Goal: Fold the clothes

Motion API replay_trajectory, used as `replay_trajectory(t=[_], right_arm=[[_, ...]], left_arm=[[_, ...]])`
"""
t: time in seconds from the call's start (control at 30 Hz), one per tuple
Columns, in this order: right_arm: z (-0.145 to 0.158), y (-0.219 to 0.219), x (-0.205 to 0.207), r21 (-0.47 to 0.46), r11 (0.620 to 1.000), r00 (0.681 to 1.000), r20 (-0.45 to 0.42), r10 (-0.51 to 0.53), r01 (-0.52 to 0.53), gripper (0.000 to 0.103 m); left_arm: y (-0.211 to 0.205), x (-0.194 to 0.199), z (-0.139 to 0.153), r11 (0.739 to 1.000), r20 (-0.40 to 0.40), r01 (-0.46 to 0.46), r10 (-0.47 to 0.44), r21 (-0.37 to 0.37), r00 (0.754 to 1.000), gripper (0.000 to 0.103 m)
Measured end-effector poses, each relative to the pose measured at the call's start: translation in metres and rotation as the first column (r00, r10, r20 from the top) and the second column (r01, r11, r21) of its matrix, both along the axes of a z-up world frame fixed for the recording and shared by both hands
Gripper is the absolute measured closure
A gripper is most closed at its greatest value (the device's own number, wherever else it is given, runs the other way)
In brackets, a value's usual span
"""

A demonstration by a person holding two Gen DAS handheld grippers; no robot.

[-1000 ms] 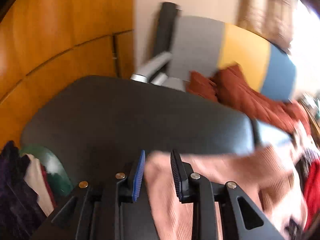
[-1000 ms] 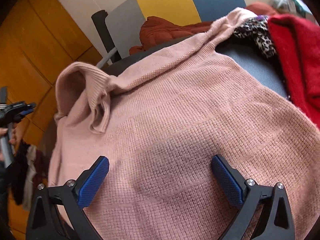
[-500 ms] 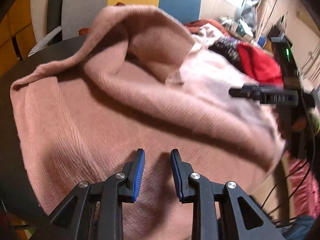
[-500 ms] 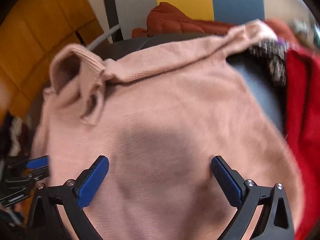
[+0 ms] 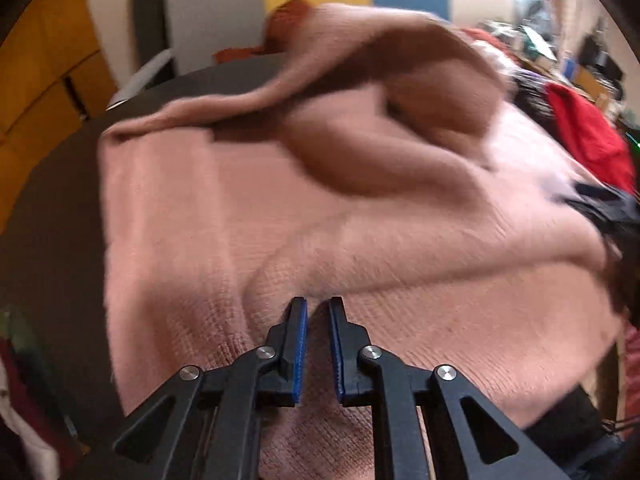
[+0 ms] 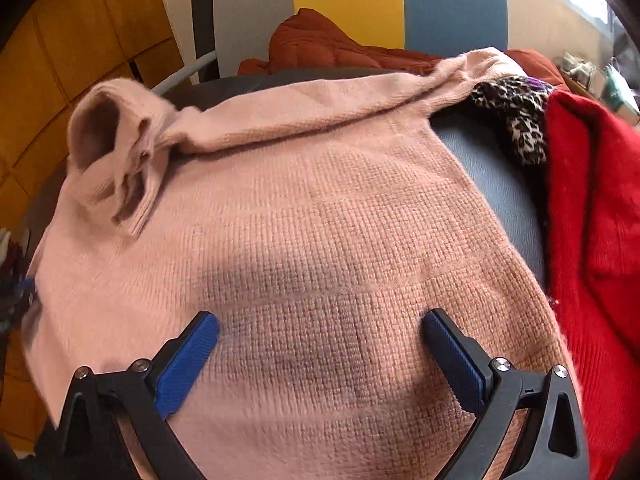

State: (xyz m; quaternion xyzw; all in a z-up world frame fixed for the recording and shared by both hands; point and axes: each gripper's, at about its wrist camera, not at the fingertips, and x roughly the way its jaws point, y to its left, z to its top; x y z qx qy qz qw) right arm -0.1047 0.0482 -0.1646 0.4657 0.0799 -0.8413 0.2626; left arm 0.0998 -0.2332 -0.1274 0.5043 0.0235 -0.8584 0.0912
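A pink knit sweater (image 6: 320, 200) lies spread on a dark table (image 5: 60, 208), one sleeve stretched along its far edge and the collar bunched at the far left. In the left wrist view the sweater (image 5: 360, 220) fills the frame, with a loose flap humped up at the back. My left gripper (image 5: 318, 304) is low on the cloth near its front edge. Its jaws are closing, nearly together, and a pucker of the knit rises between the tips. My right gripper (image 6: 320, 332) hovers wide open over the sweater's body, nothing between its fingers.
A red garment (image 6: 592, 240) and a leopard-print piece (image 6: 516, 120) lie on the right of the table. A rust jacket (image 6: 320, 44) rests on a grey, yellow and blue chair (image 6: 348, 4) behind. Orange cabinets (image 6: 80, 40) stand at the left. More clothes (image 5: 20, 400) are piled low on the left.
My left gripper swung from the bare table edge over the sweater, dropped onto it, and its jaws narrowed on the knit. The right gripper stayed open over the sweater, rolling slightly.
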Motion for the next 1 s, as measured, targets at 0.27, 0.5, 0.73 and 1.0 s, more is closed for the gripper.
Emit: replay_trajectory(t=[0.27,0.5,0.73,1.0], right_arm=[[0.009,0.012,0.056,-0.056,0.993,0.993,0.044,0.109,-0.107,0.0],[0.033,0.016,0.049,-0.208,0.969,0.978,0.129,0.161,-0.132,0.0],[0.059,-0.032,0.024,-0.565,0.82,0.96,0.166,0.226,-0.095,0.0],[0.014,-0.084,-0.031,-0.627,0.778,0.932,0.307,0.191,0.047,0.0]], left_arm=[[-0.055,0.015,-0.002,0.984,0.034,-0.153,0.156,-0.091,0.987,0.091],[-0.048,0.037,0.029,0.976,-0.094,-0.126,0.144,0.176,0.985,0.082],[-0.026,0.015,0.056,0.936,-0.237,0.046,0.041,0.348,0.971,0.075],[-0.025,-0.054,0.045,0.873,-0.265,0.159,-0.035,0.462,0.964,0.066]])
